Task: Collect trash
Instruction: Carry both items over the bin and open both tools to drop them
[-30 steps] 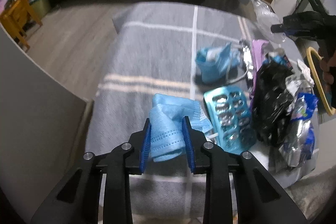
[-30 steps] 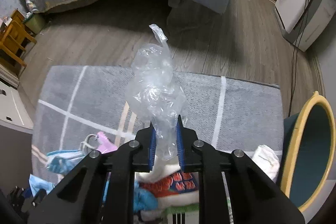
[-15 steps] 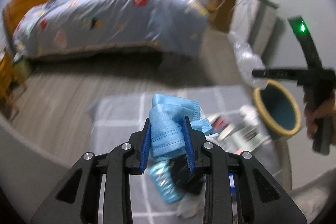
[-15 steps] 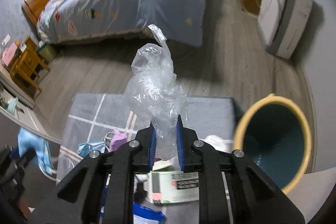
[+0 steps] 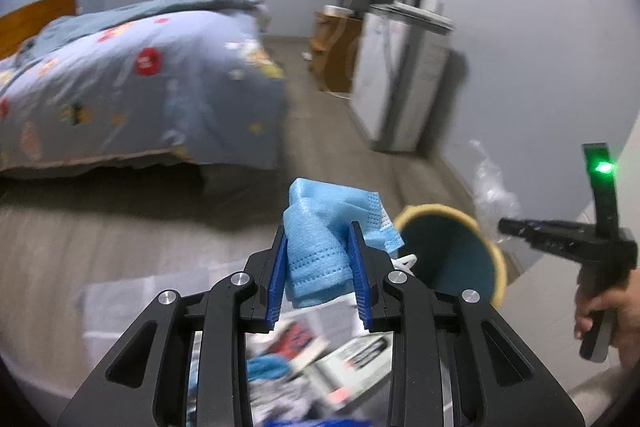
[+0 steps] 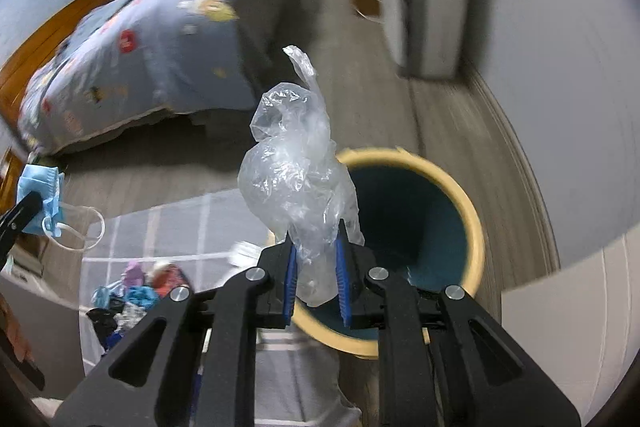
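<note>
Left gripper (image 5: 319, 247) clamped on a crumpled blue face mask (image 5: 320, 239), blue fingers (image 5: 277, 275) pressing its folds from both sides, mask bulging above the tips; seen just left of the bin (image 5: 452, 255) and above the rug (image 5: 120, 303); ear loop dangling loose below the mask in the right wrist view (image 6: 80, 231). Right gripper (image 6: 316, 263) nearly closed on a wad of clear plastic bag (image 6: 298, 183), fingers (image 6: 289, 279) pinching its lower end, the rest standing up in a twisted peak; held right at the near left rim of the bin (image 6: 472, 219), partly covering its dark teal inside. Bin round, yellow-rimmed, on the floor at the rug's edge (image 6: 168, 227). Remaining trash (image 5: 320, 363) in a blurred heap on the rug left of the bin: printed wrappers, blue scraps, something black (image 6: 132, 299). Bed (image 5: 132, 87) well beyond the bin, across bare wood floor. Hand (image 5: 608, 311) on the right gripper's handle, right of the bin.
</note>
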